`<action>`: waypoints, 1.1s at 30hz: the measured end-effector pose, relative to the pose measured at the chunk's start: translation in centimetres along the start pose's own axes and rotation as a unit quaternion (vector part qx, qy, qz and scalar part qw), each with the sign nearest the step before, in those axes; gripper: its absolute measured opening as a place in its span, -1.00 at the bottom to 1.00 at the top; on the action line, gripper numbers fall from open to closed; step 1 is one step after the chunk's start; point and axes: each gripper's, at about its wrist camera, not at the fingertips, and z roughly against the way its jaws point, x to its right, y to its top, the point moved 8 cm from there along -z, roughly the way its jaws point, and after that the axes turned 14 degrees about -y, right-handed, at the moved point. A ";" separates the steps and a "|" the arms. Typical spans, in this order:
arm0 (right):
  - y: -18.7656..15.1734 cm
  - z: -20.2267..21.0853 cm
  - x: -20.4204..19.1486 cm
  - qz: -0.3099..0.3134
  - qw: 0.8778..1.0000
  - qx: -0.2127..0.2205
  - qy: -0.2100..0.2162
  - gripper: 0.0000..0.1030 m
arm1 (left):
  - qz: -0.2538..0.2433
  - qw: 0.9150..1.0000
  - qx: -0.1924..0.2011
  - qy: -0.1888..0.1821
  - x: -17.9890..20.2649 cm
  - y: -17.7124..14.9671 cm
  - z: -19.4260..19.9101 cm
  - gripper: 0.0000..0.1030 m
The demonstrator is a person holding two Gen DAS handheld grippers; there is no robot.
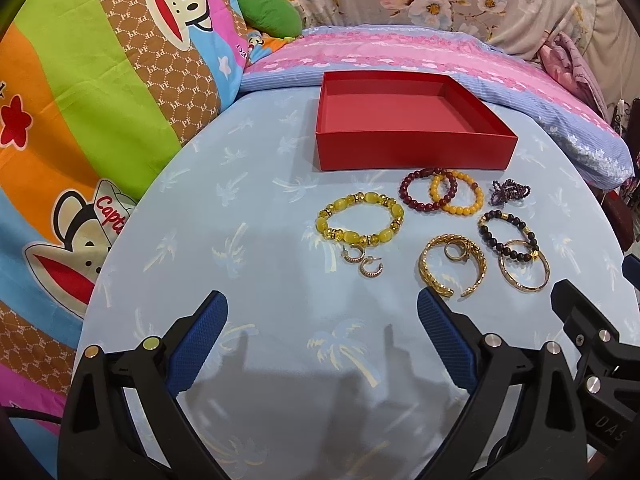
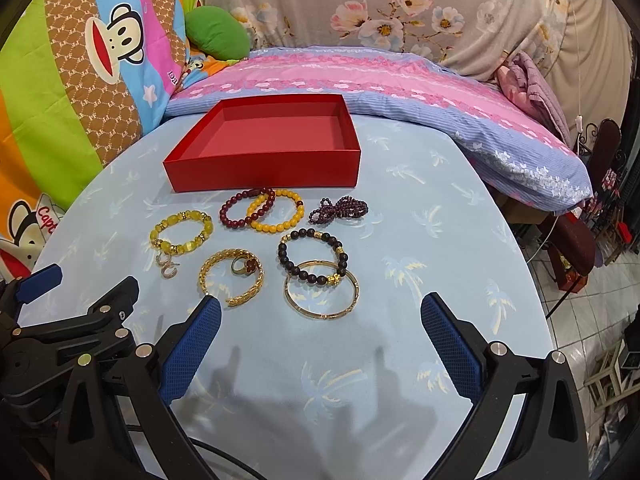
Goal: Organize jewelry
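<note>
Jewelry lies in a loose cluster on a pale blue sheet (image 1: pixel 248 208) printed with palm trees, seen from the left wrist camera; the left gripper (image 1: pixel 322 312) hovers just short of the pieces, its blue-padded fingers (image 1: pixel 200 344) spread wide and holding nothing; a red box (image 1: pixel 412 156), shallow and lidless, sits just beyond the cluster with its inside bare; a yellow bead bracelet (image 1: pixel 360 219) lies nearest the left, a pair of small hoop earrings (image 1: pixel 362 262) touching its near edge; a dark red bead bracelet (image 1: pixel 416 192) overlaps an orange bead bracelet (image 1: pixel 460 194) close to the box wall; a purple bead strand (image 1: pixel 510 192) is bunched to the right; a black bead bracelet (image 1: pixel 508 236) overlaps a thin gold bangle (image 1: pixel 524 270); a gold cuff (image 1: pixel 452 270) has a ring (image 1: pixel 456 250) resting inside it; cartoon-print bedding (image 1: pixel 100 120) rises at left.

From the right wrist camera, the right gripper (image 2: pixel 320 312) is likewise held above the sheet with fingers (image 2: pixel 452 344) apart and empty; gold bangle (image 2: pixel 322 290) and gold cuff (image 2: pixel 232 278) lie just ahead of its tips; the red box (image 2: pixel 264 170) stands beyond the beads; a pink-and-blue pillow (image 2: pixel 400 88) lies behind it, and the left gripper's black frame shows at lower left.
</note>
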 end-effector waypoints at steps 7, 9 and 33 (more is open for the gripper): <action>-0.1 -0.2 -0.2 0.002 1.000 -0.001 0.001 0.88 | 0.000 1.000 0.003 0.006 -0.2 0.0 -0.2 0.78; -0.1 -0.3 -0.2 0.000 1.000 -0.001 0.003 0.88 | 0.002 1.000 0.010 0.006 -0.3 0.1 -0.1 0.78; 0.1 -5.4 1.1 -0.006 0.999 -0.042 0.001 0.87 | 0.030 0.999 -0.025 0.011 -4.2 0.3 -3.5 0.80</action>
